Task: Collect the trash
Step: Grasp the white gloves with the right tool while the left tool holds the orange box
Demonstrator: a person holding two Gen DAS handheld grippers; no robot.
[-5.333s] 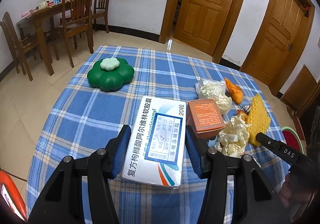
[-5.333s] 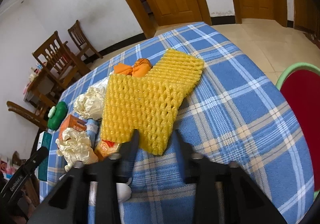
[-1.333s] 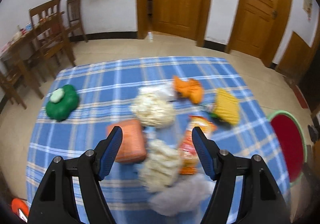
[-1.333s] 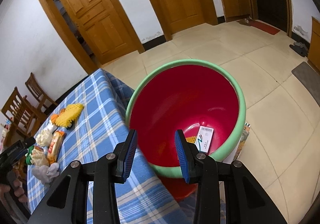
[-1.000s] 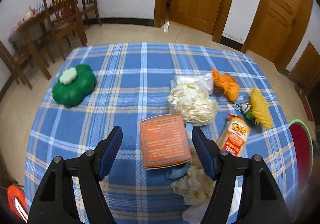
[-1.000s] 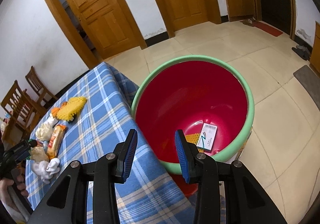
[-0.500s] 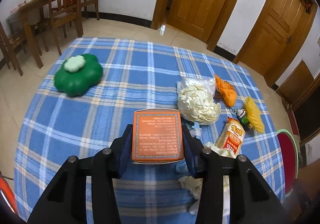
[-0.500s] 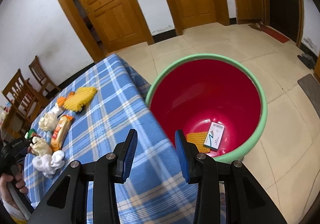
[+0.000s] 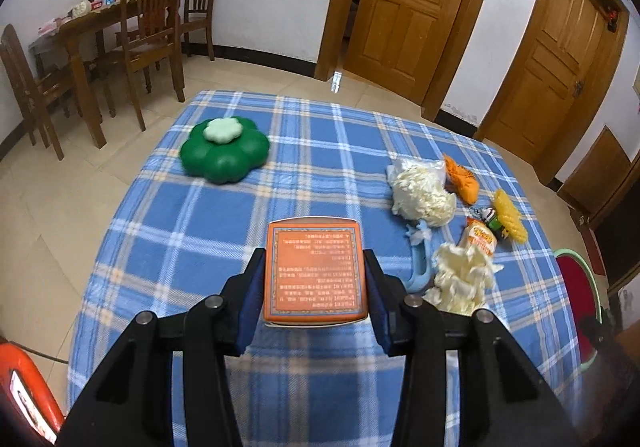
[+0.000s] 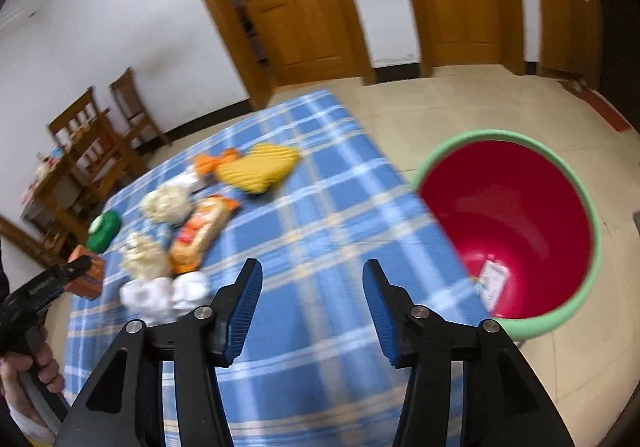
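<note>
My left gripper [image 9: 314,267] is shut on an orange box [image 9: 315,271], its jaws pressed on both sides, just above the blue plaid tablecloth [image 9: 320,151]. The box also shows in the right wrist view [image 10: 86,277]. My right gripper [image 10: 312,283] is open and empty above the table's near edge. The red bin with a green rim [image 10: 516,231] stands on the floor at the right and holds a white box [image 10: 492,279]. Crumpled paper [image 9: 420,195], more paper [image 9: 460,279], a snack bag [image 9: 480,239], yellow foam net [image 9: 508,215] and orange peel [image 9: 462,179] lie on the table.
A green flower-shaped object [image 9: 224,151] sits at the table's far left. White tissue [image 10: 164,291] lies near the table's front. A blue strip [image 9: 418,267] lies by the paper. Wooden chairs and a table [image 9: 132,27] stand behind. Doors [image 9: 400,7] line the far wall.
My left gripper came down over the orange box and shut on it. My right gripper swung left from above the bin toward the table, so the trash pile now shows ahead.
</note>
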